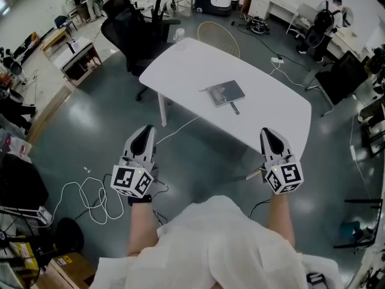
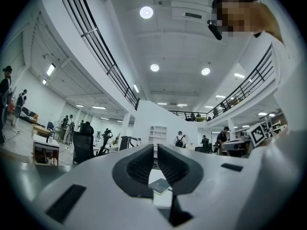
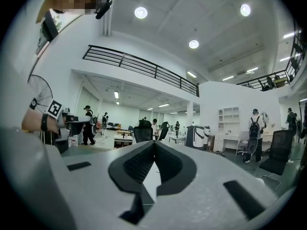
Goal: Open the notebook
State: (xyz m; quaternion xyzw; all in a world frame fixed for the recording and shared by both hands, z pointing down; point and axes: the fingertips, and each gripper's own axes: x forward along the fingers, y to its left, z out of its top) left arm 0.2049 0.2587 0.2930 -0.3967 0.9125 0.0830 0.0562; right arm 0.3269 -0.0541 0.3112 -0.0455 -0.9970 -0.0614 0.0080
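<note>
On the white table [image 1: 271, 104]: the notebook [image 1: 225, 93] lies flat and closed, grey cover up, near the middle of the top.
At the notebook's near right corner: a thin dark pen-like item [image 1: 234, 107]; touching or just beside, I cannot tell which.
My left gripper [image 1: 146, 130]: held in the air short of the table's near edge, well apart from the notebook; my jaws are drawn together at the tips with nothing between them.
My right gripper [image 1: 269, 132]: level with the left one, its tip by the table's near edge; jaws pressed tip to tip, empty.
Left gripper view: the notebook [image 2: 160, 186] shows low down through the hollow between my pads, lying on the table ahead.
Behind the table: a black office chair [image 1: 129, 26].
On the grey floor: white cable loops [image 1: 90, 197] to the left of my left gripper.
</note>
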